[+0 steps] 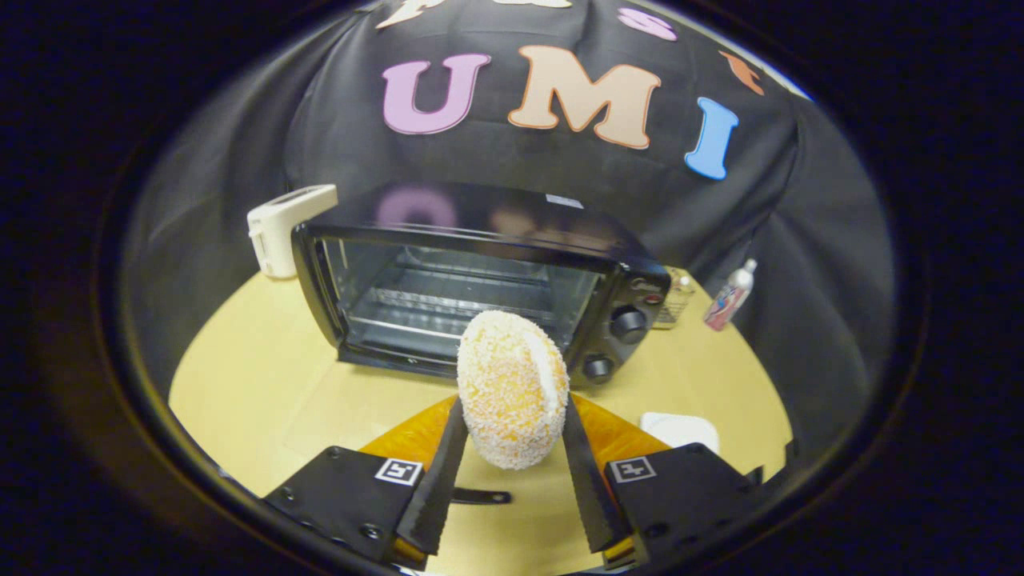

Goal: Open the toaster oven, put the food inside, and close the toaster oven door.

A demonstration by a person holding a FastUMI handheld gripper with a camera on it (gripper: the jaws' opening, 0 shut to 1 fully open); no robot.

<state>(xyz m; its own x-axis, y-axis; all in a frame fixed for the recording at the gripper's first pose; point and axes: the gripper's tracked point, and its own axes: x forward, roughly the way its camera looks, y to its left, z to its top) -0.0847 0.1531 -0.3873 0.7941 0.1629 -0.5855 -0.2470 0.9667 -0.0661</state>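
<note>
The gripper (512, 436) is clamped on a sugar-coated cream doughnut (513, 388), its 2 fingers pressing the doughnut's sides, holding it above the round wooden table (256, 384) just in front of the toaster oven (480, 280). The oven's glass door (360, 408) appears to lie folded down flat, leaving the rack (432, 308) exposed. The doughnut stands on edge, long axis upright, its cream seam angled right. The soft, crumbly coating could slip in the grip, or the doughnut could clip the oven's frame going in.

Ahead of the claw (512, 432), clamped on the food (512, 388), the toaster oven (480, 296) stands open, its cavity unobstructed; bare worktop (256, 384) lies left.
</note>
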